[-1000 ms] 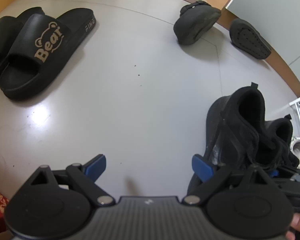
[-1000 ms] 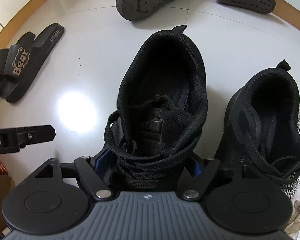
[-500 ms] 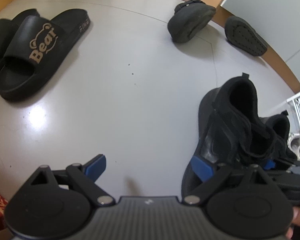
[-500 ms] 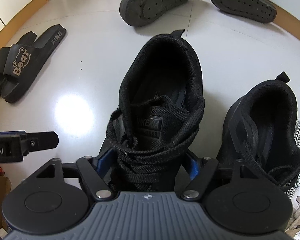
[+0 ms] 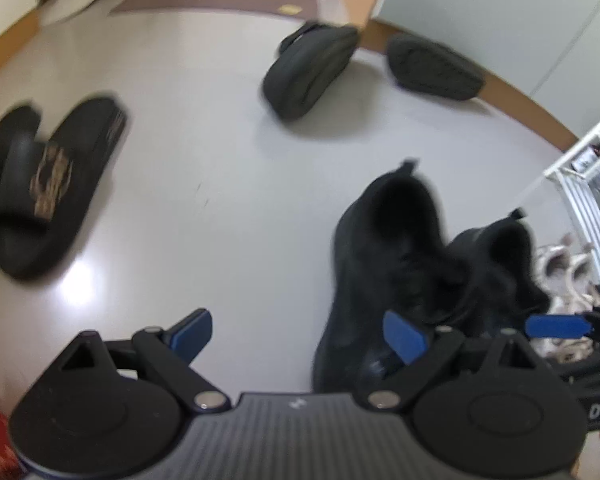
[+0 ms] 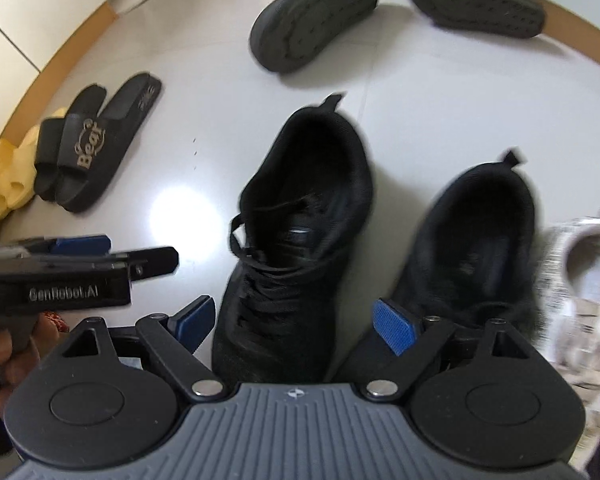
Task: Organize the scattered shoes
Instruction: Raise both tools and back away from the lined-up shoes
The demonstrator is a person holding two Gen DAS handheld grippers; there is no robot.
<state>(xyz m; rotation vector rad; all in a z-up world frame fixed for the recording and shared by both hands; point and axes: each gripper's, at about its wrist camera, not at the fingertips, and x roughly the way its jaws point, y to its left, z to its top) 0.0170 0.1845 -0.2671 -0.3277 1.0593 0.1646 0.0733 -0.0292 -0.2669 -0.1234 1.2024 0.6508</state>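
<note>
The right gripper (image 6: 292, 326) hangs above the floor (image 6: 440, 92) with its blue-padded fingers (image 6: 392, 330) wide apart and still spreading, gripping nothing. Straight below them lies the left black sneaker (image 6: 296, 248), laced, its toe toward the camera and its heel tab pointing away; the pads stand off its sides. This sneaker serves as the landmark. Just to its right, side by side with it and pointing the same way, sits the second black sneaker (image 6: 476, 248). Right of that one lies a pale patterned shoe (image 6: 580, 264), blurred. To the left of the landmark sneaker, at about toe level, the left gripper (image 5: 296, 330) hovers over bare floor, fingers (image 5: 192, 330) wide and empty; a hand (image 6: 4, 356) holds it. Farther left and a little beyond, a pair of black slides (image 6: 88, 148) marked "Bear" lie together, with crumpled yellow material (image 6: 8, 176) against their outer side. Well beyond the landmark's heel, two dark slippers lie sole-up: one (image 6: 312, 20) straight ahead, the other (image 6: 476, 2) to its right beside the wooden skirting. A white rack (image 5: 580, 200) stands beyond the pale shoe.
</note>
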